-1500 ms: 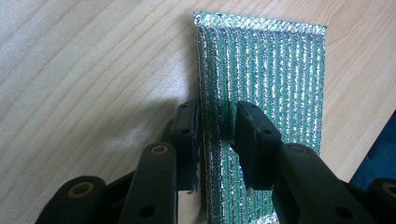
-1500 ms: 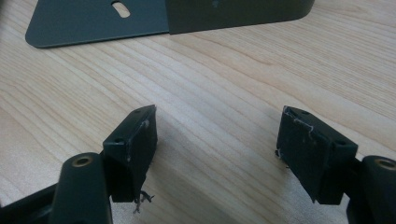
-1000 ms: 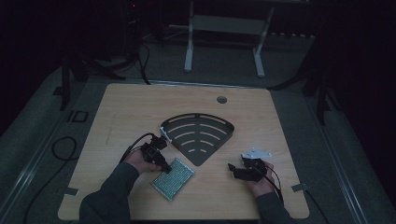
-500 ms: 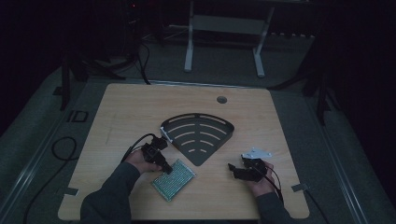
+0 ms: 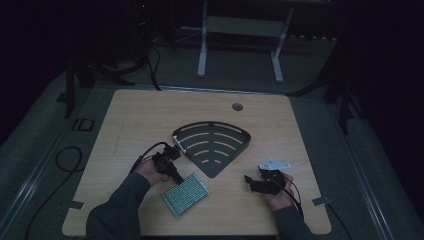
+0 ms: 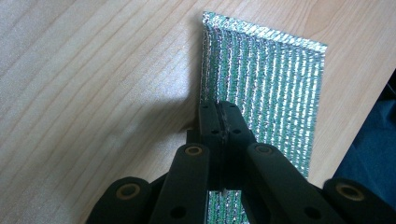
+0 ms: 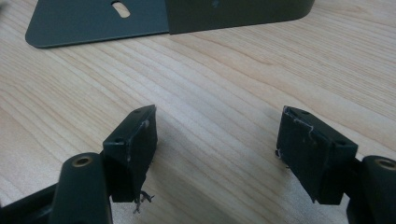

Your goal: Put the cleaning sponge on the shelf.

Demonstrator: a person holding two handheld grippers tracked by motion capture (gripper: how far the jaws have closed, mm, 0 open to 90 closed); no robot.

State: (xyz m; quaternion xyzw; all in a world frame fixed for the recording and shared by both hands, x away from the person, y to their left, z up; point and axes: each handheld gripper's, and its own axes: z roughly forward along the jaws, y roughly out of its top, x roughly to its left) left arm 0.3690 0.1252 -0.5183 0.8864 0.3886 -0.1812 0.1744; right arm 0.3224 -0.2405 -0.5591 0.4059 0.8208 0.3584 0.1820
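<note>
A flat silver-green foil pouch (image 5: 186, 194) lies on the wooden table near its front edge. My left gripper (image 5: 176, 178) reaches down to the pouch's upper left edge. In the left gripper view its jaws have just been closing and now meet on the edge of the pouch (image 6: 271, 79), with the left gripper (image 6: 218, 109) pinching the foil between them. My right gripper (image 5: 248, 181) rests low over the table at the right, pointing left. In the right gripper view the right gripper (image 7: 217, 126) stands open over bare wood, with nothing between its jaws.
A dark fan-shaped slotted metal tray (image 5: 212, 145) lies in the middle of the table, between the two hands; its rim (image 7: 93, 21) is just beyond the right jaws. A round cable hole (image 5: 237, 107) sits at the back. The table's front edge is close to the pouch.
The left gripper's jaws have drawn together on the pouch's edge. Both hands and the pouch keep their places.
</note>
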